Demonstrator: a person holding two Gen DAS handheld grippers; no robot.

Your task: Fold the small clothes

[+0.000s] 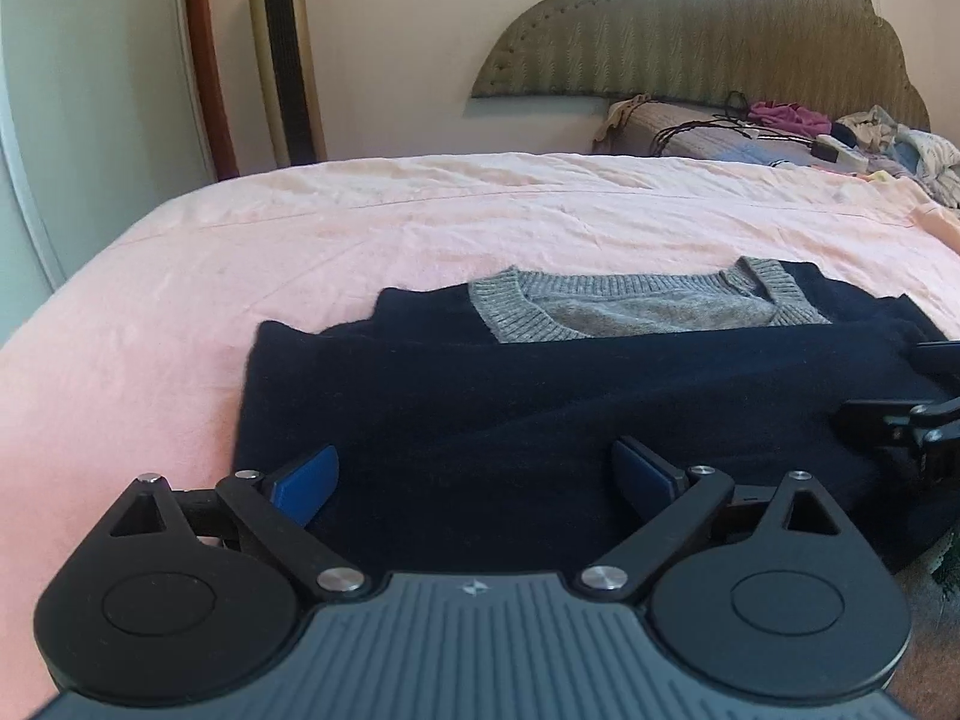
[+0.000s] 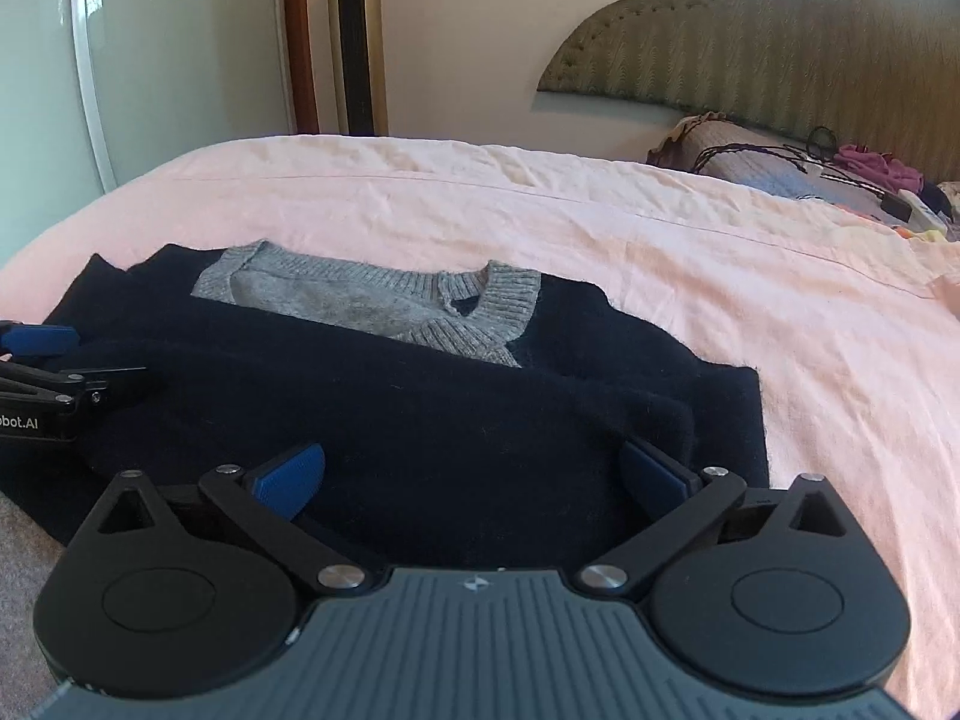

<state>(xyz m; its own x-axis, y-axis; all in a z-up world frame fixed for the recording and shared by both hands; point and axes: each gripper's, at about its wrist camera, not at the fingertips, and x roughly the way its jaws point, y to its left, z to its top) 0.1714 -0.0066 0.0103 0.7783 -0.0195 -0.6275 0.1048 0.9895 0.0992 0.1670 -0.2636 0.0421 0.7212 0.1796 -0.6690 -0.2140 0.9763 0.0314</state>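
Observation:
A navy sweater with a grey ribbed V-neck collar lies folded flat on the pink bed sheet, collar at the far side. My left gripper is open and low over the sweater's near left part, its blue pads spread wide with dark knit between them. My right gripper is open too, over the near right part of the sweater, close to its right edge. In each wrist view the other gripper shows at the side: the right gripper, the left gripper.
A green padded headboard stands at the back right. Below it lie a pillow with black cables and a heap of loose clothes. A gold tower fan and a white wardrobe door stand beyond the bed's left edge.

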